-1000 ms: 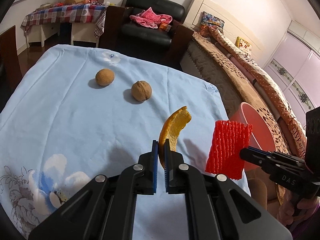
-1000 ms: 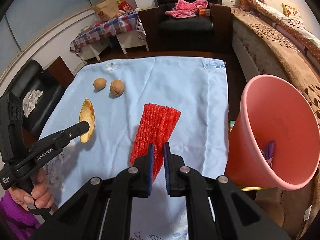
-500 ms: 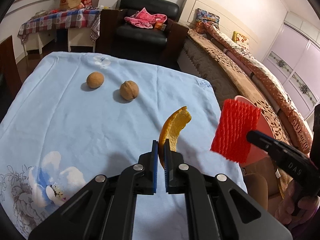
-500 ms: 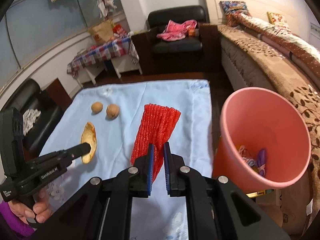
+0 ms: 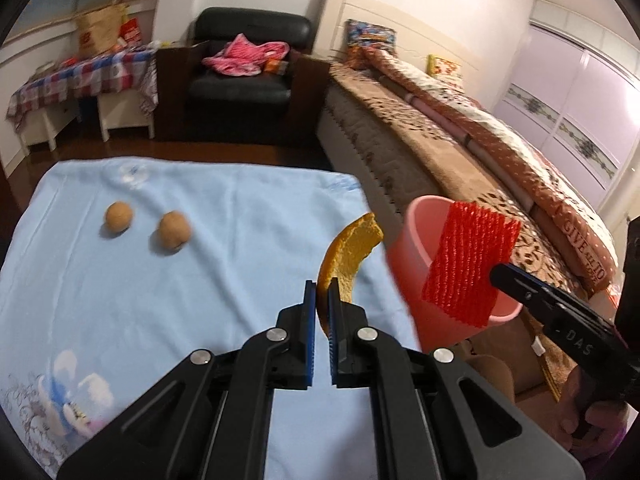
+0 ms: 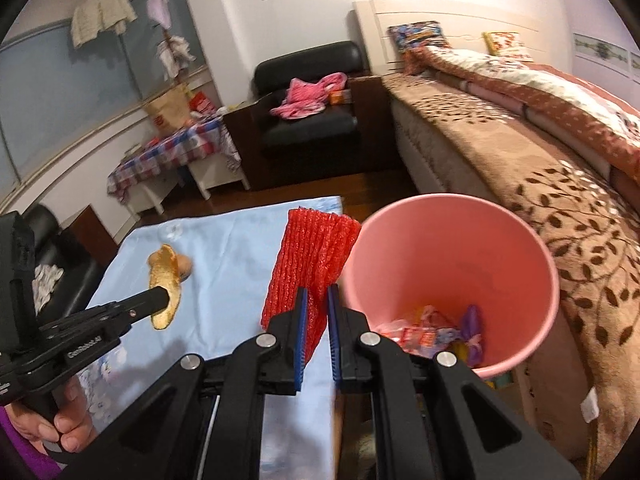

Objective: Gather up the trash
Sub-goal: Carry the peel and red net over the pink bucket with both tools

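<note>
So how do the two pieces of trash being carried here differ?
The orange peel is a curved, solid orange strip; the red foam net is a flat, ribbed red mesh sleeve. The peel is pinched in the left gripper above the blue cloth; the net is in the right gripper, beside the pink bin. Both are held clear of the table.

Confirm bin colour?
Pink bin; clearest in the right wrist view.

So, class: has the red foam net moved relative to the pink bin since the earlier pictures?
Yes. The red foam net, once over the table, now hangs beside the pink bin's rim.
</note>
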{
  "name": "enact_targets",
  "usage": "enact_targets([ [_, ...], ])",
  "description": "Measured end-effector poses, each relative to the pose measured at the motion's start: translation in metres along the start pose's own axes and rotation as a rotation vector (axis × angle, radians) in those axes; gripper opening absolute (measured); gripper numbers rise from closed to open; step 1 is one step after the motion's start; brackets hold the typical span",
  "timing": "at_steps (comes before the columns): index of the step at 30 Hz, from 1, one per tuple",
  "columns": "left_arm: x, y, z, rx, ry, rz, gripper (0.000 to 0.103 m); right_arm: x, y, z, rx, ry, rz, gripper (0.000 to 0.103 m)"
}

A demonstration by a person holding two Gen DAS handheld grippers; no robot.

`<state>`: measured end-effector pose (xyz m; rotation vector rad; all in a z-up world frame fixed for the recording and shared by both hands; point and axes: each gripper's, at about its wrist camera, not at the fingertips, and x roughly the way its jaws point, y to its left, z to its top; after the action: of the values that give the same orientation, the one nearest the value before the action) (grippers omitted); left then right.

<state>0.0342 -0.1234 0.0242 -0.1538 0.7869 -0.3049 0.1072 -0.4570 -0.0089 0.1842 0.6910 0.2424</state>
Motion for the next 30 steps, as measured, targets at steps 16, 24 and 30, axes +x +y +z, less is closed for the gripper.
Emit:
enact_targets([
  [16,0.037,-0.087,0.01,0.139,0.027,-0.095,0.005,-0.016,-0.075,-0.003,0.111,-0.04,-0.121,0.01],
  [24,0.053,-0.116,0.008,0.199,0.043,-0.112,0.005,-0.012,-0.083,-0.012,0.128,-0.03,-0.139,0.01],
  [30,0.067,-0.13,0.009,0.218,0.06,-0.131,0.005,-0.012,-0.091,-0.015,0.141,-0.028,-0.159,0.01],
])
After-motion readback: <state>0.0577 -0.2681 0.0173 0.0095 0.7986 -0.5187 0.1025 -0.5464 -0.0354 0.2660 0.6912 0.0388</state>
